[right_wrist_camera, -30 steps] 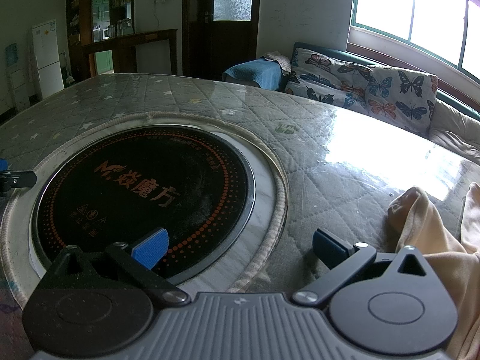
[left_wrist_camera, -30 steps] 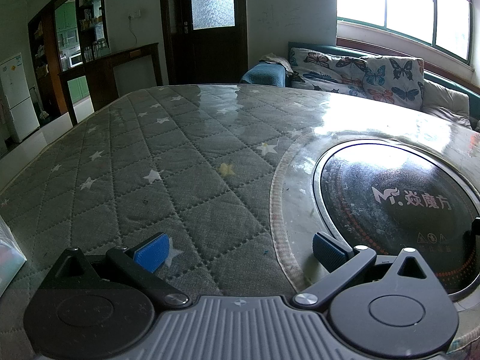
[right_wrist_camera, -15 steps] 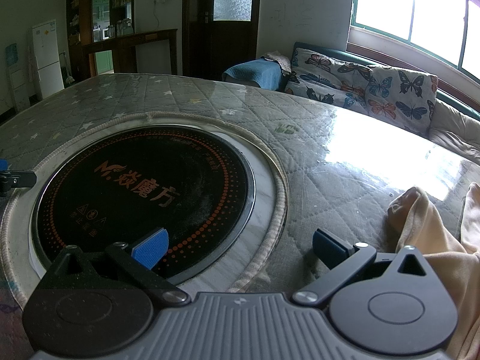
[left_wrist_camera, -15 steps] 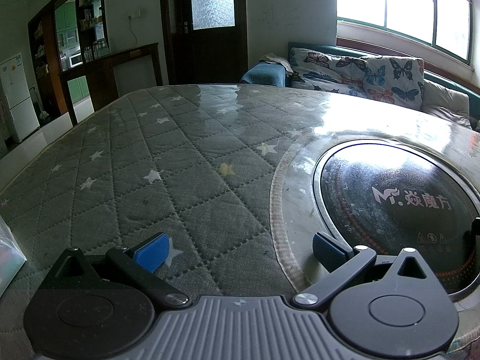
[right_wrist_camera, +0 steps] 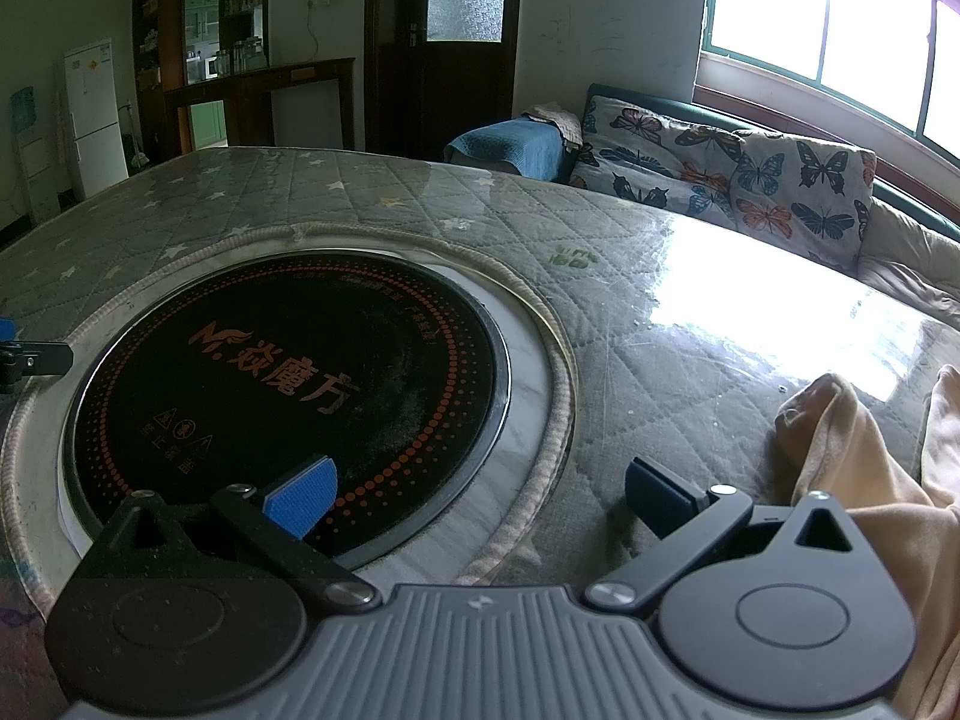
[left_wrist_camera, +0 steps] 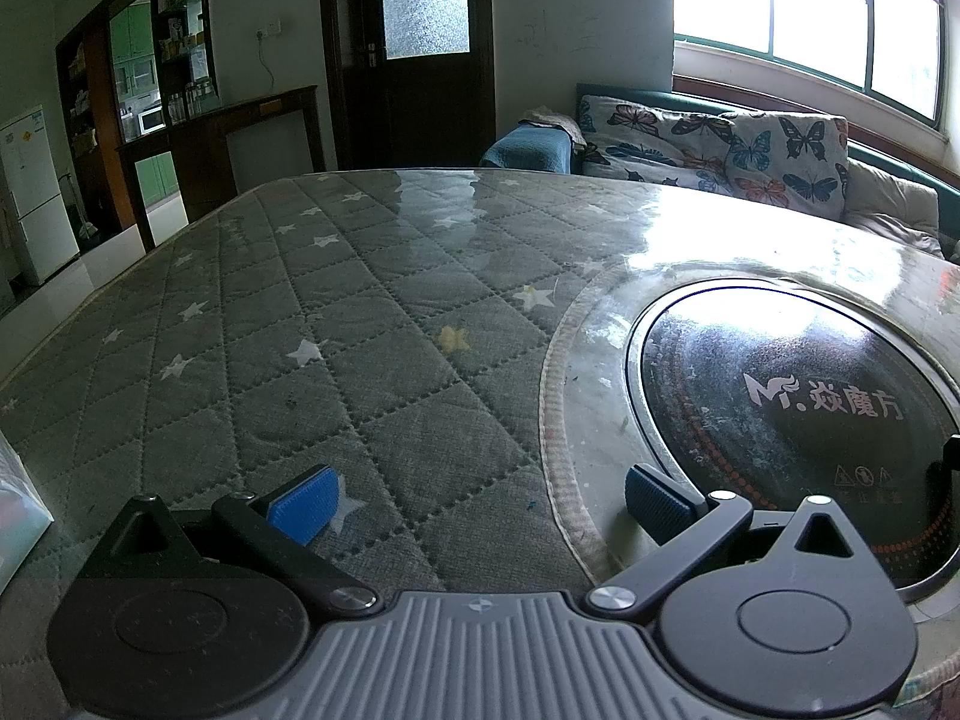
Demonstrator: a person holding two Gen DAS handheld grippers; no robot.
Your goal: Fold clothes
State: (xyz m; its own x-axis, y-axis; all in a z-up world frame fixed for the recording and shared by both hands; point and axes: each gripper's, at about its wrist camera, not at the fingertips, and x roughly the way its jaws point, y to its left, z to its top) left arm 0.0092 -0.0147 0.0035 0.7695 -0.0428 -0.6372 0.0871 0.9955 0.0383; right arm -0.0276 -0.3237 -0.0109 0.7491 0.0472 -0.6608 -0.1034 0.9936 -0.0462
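**Q:** Jaws first: how do they stand?

**A:** Both pairs are spread wide and hold nothing. The left gripper (left_wrist_camera: pixel 480 495) hangs low over the quilted grey star-print cover of the bench (left_wrist_camera: pixel 372 360); the right gripper (right_wrist_camera: pixel 480 492) sits low at the rim of the round black glass induction hob (right_wrist_camera: pixel 288 372) sunk in the bench's middle.

**Q:** Where is the clothing?

**A:** One crumpled peach-beige garment (right_wrist_camera: pixel 864 480) lies at the right edge of the right wrist view, just beside the right gripper's right finger. It is unfolded. The left wrist view does not show it at all.

**Q:** What could go wrong from here?

**A:** Likely, a one-sided grab. Only the right gripper is near the cloth, so a pull from there could drag it in a bunch across the glossy clear sheet. It may also slide toward the bench's right side, where part of it runs out of frame. A shallow pinch could take one layer only.

**Q:** The count?

**A:** Two grippers, four blue pads (left_wrist_camera: pixel 306 507), one hob, one garment visible, and one butterfly-print sofa (right_wrist_camera: pixel 750 180) under the window.
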